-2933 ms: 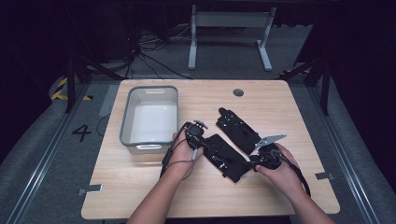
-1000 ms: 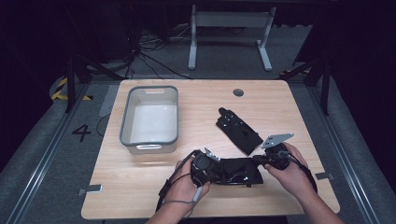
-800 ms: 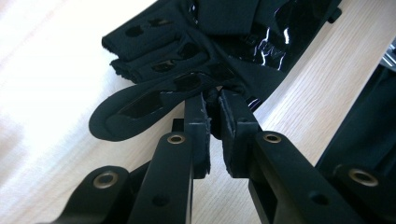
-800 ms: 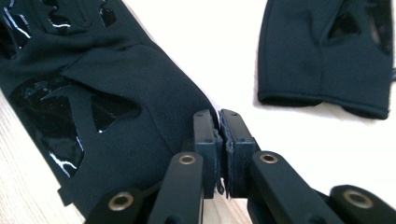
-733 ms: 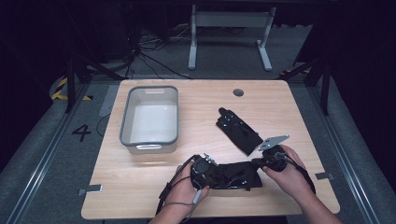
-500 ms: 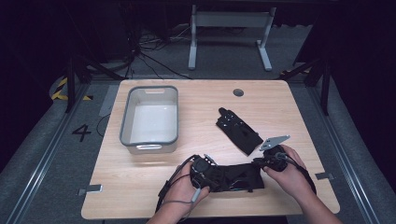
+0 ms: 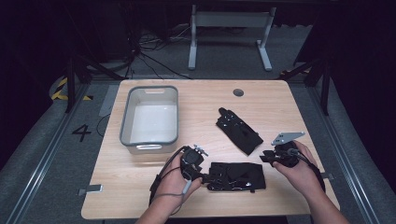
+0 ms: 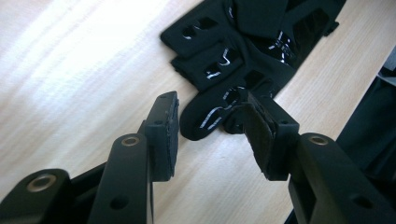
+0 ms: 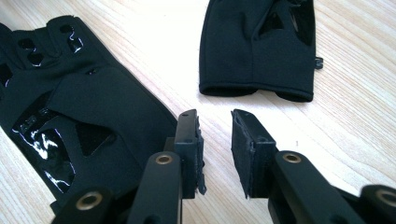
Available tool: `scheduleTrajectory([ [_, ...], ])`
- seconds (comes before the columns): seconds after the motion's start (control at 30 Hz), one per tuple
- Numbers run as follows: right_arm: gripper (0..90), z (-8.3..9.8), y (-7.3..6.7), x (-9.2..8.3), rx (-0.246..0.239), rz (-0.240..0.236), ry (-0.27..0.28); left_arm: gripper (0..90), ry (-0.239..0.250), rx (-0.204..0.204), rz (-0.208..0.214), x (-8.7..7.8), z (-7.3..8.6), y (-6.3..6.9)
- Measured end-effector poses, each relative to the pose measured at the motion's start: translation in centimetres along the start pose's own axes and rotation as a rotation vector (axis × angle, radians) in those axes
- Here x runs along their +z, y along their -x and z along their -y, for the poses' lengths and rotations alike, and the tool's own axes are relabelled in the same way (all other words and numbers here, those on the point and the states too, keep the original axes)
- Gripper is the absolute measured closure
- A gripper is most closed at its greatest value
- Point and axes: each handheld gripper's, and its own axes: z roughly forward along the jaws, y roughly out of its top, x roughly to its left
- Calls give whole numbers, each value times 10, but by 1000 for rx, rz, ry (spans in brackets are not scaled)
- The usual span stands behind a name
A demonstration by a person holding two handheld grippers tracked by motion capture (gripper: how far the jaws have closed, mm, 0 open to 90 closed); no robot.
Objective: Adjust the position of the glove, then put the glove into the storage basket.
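I've got the near glove (image 7: 236, 176) laid flat at the table's (image 7: 140, 196) front edge, btwn my two grippers; the far glove (image 7: 238, 130) lies mid-table, well apart from the grey bin (image 7: 149, 116), which looks empty. So laying out looks done for one glove; if binning is the aim, both are left. Left gripper (image 8: 210, 123) jaws apart, just been opening, glove's fingers btwn them but not pinched. Right gripper (image 9: 214, 135) jaws apart too, just opened, nothing btwn. Vs approx a sec ago: both were clamped on the near glove, now released.
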Motion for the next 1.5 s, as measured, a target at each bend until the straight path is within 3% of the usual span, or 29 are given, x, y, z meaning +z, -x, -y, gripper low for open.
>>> scheduleTrajectory([
  [0.13, 706, 1, 2, -3, 18, -11, 16, 550, 22, -3, -29, -6, 1, -7],
  [0.4, 694, 0, 4, -8, 44, -28, 36, 548, 53, -1, -41, -14, 4, -17],
  [0.83, 729, -1, 6, -14, 67, -55, 49, 545, 66, 22, -30, -22, 5, -21],
  [0.9, 754, -2, 6, -14, 91, -88, 43, 542, 78, 23, -19, -24, 6, -23],
  [1.07, 743, -7, 7, -15, 110, -113, 52, 541, 82, 8, -21, -30, 10, -28],
  [1.2, 721, -20, 12, -13, 105, -128, 62, 542, 95, -14, -38, -35, 15, -33],
  [1.3, 700, -41, 23, -6, 78, -109, 67, 542, 94, -33, -62, -37, 22, -38],
  [1.5, 689, -63, 43, 13, 101, -77, 56, 542, 98, -50, -74, -40, 31, -42],
])
